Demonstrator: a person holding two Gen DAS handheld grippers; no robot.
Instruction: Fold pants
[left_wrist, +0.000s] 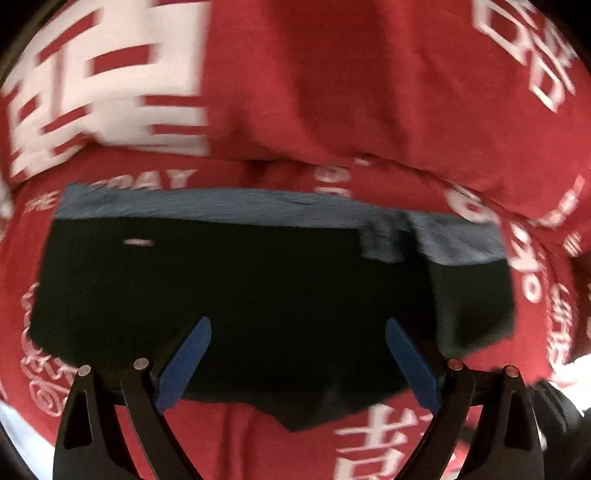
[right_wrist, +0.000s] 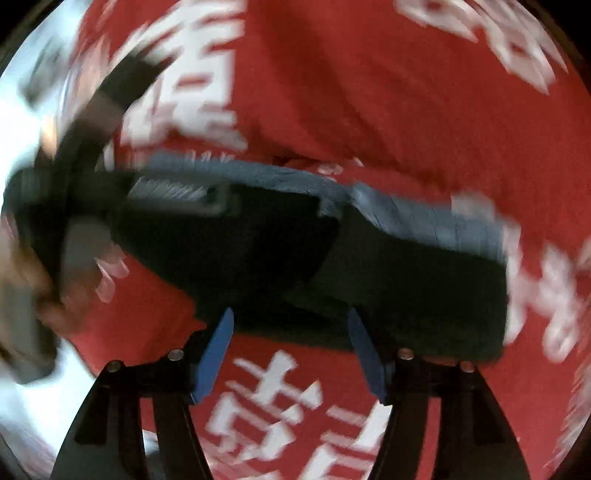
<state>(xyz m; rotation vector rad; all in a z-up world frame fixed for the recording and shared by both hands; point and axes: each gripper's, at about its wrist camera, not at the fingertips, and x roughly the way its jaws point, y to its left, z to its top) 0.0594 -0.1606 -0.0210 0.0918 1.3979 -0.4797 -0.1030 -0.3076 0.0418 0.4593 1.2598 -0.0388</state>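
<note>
Pants (left_wrist: 236, 295) already folded into a compact dark block, grey waistband (left_wrist: 229, 205) along the 12 o'clock edge, lying flat on red bedding (left_wrist: 332, 92) printed with white characters. Judged near finished: perhaps one more fold or a smoothing left. Seen from the right wrist, one layer overlapping another, slightly askew. Left gripper (left_wrist: 298, 360) spread wide above the 6 o'clock hem, holding nothing. Right gripper (right_wrist: 290, 350) likewise parted, nothing between its blue pads (right_wrist: 216, 354), poised at the lower edge.
</note>
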